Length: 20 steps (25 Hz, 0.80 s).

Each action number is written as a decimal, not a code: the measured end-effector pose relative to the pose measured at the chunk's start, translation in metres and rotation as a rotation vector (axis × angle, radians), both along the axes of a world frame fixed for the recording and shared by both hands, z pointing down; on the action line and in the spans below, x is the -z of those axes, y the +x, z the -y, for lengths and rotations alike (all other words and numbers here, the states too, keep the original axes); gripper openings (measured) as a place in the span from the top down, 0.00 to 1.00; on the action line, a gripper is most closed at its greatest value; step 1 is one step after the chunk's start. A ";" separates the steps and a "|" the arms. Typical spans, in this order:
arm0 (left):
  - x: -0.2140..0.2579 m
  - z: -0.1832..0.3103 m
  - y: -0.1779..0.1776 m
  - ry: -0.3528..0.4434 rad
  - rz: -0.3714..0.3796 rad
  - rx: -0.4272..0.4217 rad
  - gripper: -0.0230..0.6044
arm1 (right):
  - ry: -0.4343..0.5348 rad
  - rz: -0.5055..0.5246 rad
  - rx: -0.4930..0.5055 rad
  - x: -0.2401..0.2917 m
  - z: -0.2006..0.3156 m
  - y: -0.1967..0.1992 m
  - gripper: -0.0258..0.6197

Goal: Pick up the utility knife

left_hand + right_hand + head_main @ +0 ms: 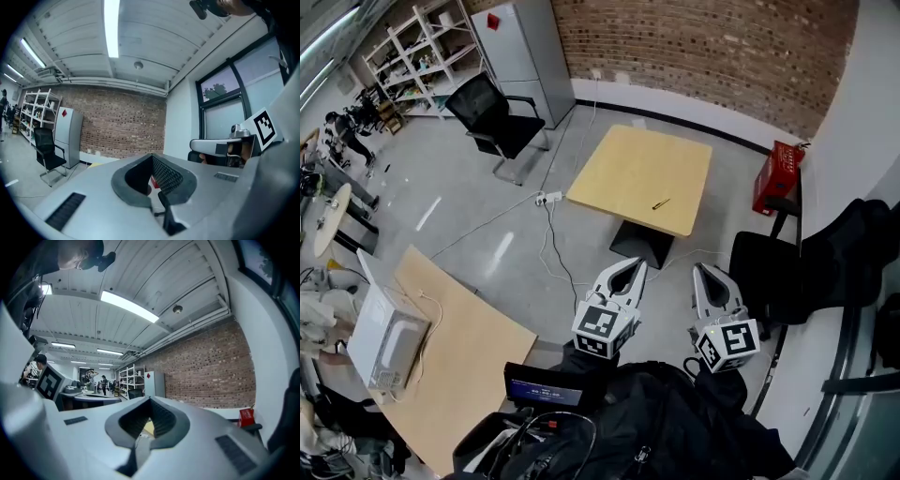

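Note:
The utility knife point(661, 203) is a small dark sliver lying near the right front part of a square light-wood table point(628, 164) out on the floor. Both grippers are held low and close to the body, well short of that table and pointing toward it. My left gripper point(635, 266) has its jaws together with nothing between them, and so has my right gripper point(705, 270). In the left gripper view the left gripper point(152, 159) shows only its meeting jaws; the right gripper view shows the same of the right gripper point(150, 399). The knife appears in neither gripper view.
A red crate point(778, 178) stands by the wall right of the table. Black office chairs sit at the far left point(497, 117) and near right point(769, 272). White cables point(548, 234) trail over the floor. A wooden bench point(455, 356) carries a white box point(384, 337).

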State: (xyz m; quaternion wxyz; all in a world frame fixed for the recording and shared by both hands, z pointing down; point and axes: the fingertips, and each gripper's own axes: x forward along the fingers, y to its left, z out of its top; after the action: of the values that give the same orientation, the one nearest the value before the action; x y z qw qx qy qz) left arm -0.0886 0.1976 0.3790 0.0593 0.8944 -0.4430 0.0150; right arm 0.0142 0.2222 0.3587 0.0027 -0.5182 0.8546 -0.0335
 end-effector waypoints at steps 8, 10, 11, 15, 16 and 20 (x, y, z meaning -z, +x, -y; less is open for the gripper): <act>-0.017 0.000 -0.010 -0.035 0.001 -0.020 0.97 | -0.029 0.021 -0.031 -0.011 0.001 -0.006 0.95; -0.023 -0.001 -0.013 -0.049 0.002 -0.027 0.97 | -0.045 0.025 -0.038 -0.016 0.000 -0.009 0.95; -0.026 -0.002 -0.015 -0.056 0.003 -0.032 0.97 | -0.055 0.026 -0.042 -0.019 -0.001 -0.010 0.95; -0.036 -0.004 -0.021 -0.081 0.000 -0.046 0.97 | -0.083 0.025 -0.051 -0.028 -0.005 -0.017 0.95; -0.038 -0.005 -0.023 -0.086 -0.003 -0.047 0.97 | -0.087 0.024 -0.051 -0.030 -0.006 -0.019 0.95; -0.046 -0.006 -0.022 -0.109 -0.006 -0.050 0.97 | -0.106 0.019 -0.049 -0.034 -0.007 -0.020 0.95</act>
State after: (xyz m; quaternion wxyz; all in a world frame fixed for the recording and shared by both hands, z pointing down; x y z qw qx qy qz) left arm -0.1108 0.2032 0.4253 0.1088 0.9007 -0.4188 0.0378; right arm -0.0060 0.2297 0.3932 -0.0159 -0.5383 0.8385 -0.0834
